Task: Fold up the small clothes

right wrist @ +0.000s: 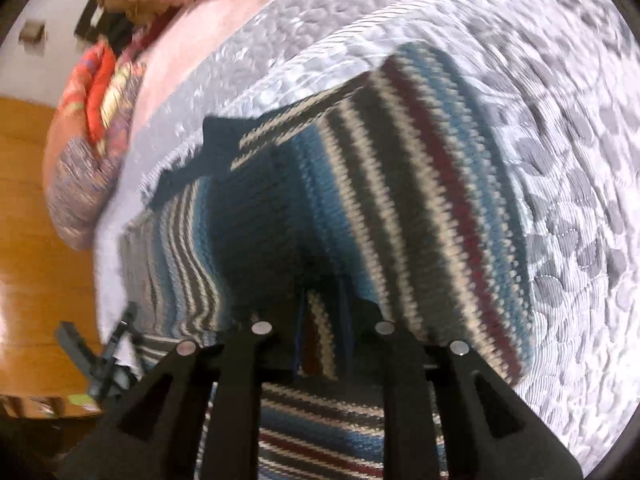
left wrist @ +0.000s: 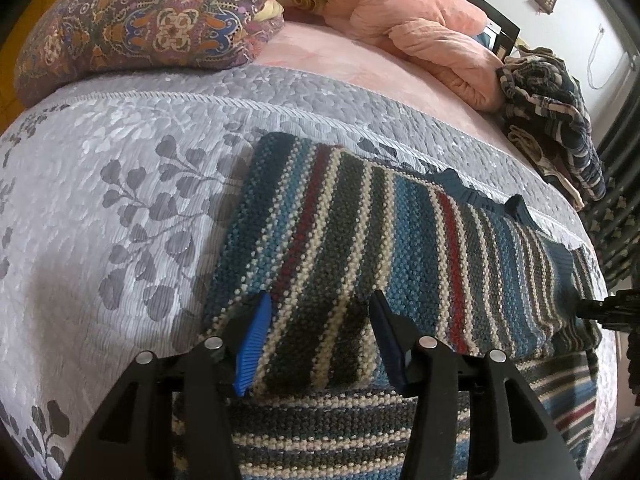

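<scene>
Motion blur smears the right claw, its fingertips seemingly buried in sweater folds.

sweater: knit stripes — teal, cream, charcoal, dark red
bedspread: pale lilac-grey, darker leaf sprigs
pillow: purple paisley — orange, blue
blanket: salmon pink

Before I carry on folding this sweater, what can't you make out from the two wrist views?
- Right tool tips: right wrist view, lost in dark blur; open or shut unclear.
- Sweater near hem: left wrist view, hidden behind the left tool.
- Sweater's right end: left wrist view, cut by the frame edge.
- Clothes pile: left wrist view, too crumpled to identify.
</scene>
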Motion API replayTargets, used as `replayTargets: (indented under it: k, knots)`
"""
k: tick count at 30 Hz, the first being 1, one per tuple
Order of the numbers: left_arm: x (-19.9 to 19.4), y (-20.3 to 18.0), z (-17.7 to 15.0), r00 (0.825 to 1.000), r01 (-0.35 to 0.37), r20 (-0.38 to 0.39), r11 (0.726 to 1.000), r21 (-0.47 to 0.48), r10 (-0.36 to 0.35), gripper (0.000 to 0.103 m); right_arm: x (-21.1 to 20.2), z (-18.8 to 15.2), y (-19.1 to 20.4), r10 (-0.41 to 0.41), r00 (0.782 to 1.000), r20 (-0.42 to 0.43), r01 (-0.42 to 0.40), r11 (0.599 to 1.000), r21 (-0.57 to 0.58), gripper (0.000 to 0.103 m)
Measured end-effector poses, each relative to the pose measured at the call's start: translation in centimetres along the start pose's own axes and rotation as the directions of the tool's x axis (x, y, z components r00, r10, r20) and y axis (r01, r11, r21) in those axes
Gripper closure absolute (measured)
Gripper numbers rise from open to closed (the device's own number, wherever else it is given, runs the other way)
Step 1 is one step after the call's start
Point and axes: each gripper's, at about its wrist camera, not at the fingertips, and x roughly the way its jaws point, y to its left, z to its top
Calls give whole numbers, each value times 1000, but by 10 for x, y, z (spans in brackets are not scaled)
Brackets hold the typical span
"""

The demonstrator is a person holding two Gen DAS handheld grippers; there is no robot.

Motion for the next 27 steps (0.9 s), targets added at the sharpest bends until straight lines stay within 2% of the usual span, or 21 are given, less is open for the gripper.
replayTargets:
  k: [1, 4, 10, 11, 15, 16, 18, 21, 23, 24, 25, 27]
  knots:
    - [-2, -1, 1, 1000, 3, 6, 1000, -7, -3, 52, -3, 3, -5, 27, 1000, 4, -27, 1000, 12, 70]
    - [-12, -11, 6, 999, 26, 32, 1000, -3, -26, 52, -7, 7, -8, 61, 998, 14, -61, 998, 0, 55]
    - [-6, -47, 4, 996, 82, 11, 995, 54, -83, 52, 8, 13, 4, 41, 999, 12, -40, 997, -59, 52]
    - [-4, -51, 3, 996, 84, 5, 995, 58, -85, 52, 10, 13, 6, 28, 999, 22, -26, 997, -70, 54]
    - [3, -63, -2, 998, 63, -8, 994, 87, -62, 52, 14, 12, 17, -49, 997, 61, 57, 988, -145, 71]
    - [4, -66, -3, 998, 56, -8, 994, 97, -56, 52, 14, 10, 20, -61, 996, 69, 73, 982, -175, 72]
    - [5, -69, -4, 999, 45, -4, 993, 108, -45, 52, 16, 9, 24, -78, 994, 77, 93, 973, -210, 72]
    - [5, -73, -5, 999, 41, 0, 992, 121, -42, 52, 20, 7, 30, -92, 993, 77, 109, 962, -250, 67]
    - [3, -77, -6, 999, 41, 6, 990, 136, -42, 52, 23, 6, 33, -117, 989, 86, 137, 953, -270, 70]
    - [2, -80, -6, 999, 38, 12, 988, 147, -40, 52, 23, 5, 35, -129, 987, 92, 150, 948, -281, 73]
    - [1, -82, -7, 999, 38, 16, 987, 154, -41, 52, 23, 4, 36, -130, 987, 93, 151, 948, -281, 82]
    - [-2, -85, -8, 999, 37, 21, 986, 161, -41, 52, 20, 5, 37, -126, 988, 87, 145, 953, -268, 89]
